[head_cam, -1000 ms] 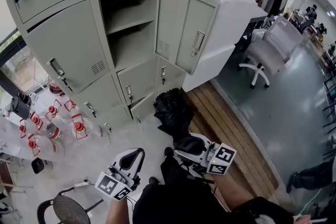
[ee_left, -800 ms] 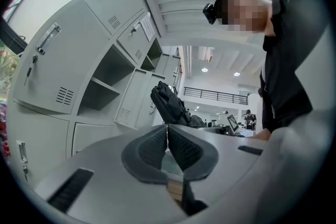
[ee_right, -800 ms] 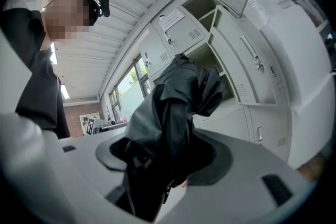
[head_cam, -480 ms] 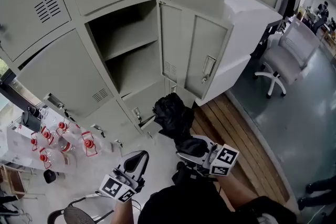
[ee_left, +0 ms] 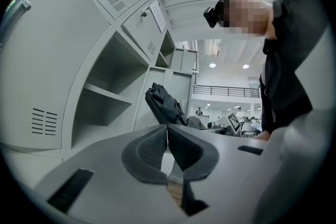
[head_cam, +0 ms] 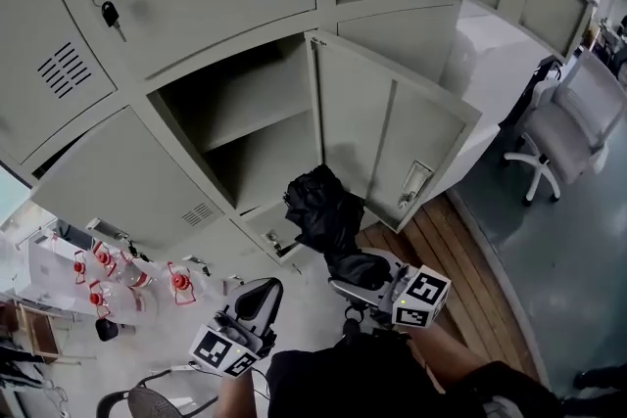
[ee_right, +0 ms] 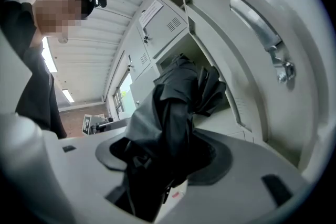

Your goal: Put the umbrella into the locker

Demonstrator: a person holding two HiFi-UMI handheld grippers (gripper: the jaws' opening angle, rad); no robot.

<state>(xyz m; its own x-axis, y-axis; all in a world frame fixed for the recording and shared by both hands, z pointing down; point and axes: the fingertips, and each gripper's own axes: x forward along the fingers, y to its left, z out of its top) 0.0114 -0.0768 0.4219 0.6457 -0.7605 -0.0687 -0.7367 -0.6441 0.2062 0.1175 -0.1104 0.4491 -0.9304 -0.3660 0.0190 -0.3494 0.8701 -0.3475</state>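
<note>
Your right gripper [ee_right: 164, 157] has its jaws clamped on the folded black umbrella [ee_right: 181, 97]. The fabric fills the gap between the pads and bunches up past the tips. Your left gripper [ee_left: 167, 134] holds nothing; its jaws are pressed together, pads touching. In the head view the umbrella points up from the right gripper toward the locker [head_cam: 230, 54]. Its top end is over the bottom right corner of the open compartment, just beside the hinge edge of the open door [head_cam: 387, 137]. Can't tell if it touches the sill. It isn't in the compartment yet. One shelf [head_cam: 260, 127] crosses the compartment at mid height. The left gripper sits lower and left, apart from the umbrella. A key [head_cam: 110, 15] hangs from the lock of the shut door at upper left. Red-capped bottles [head_cam: 179, 282] stand on the floor off the locker's lower left corner. Wooden boards [head_cam: 460, 269] run to the right, with an office chair [head_cam: 568, 127] beyond them.
</note>
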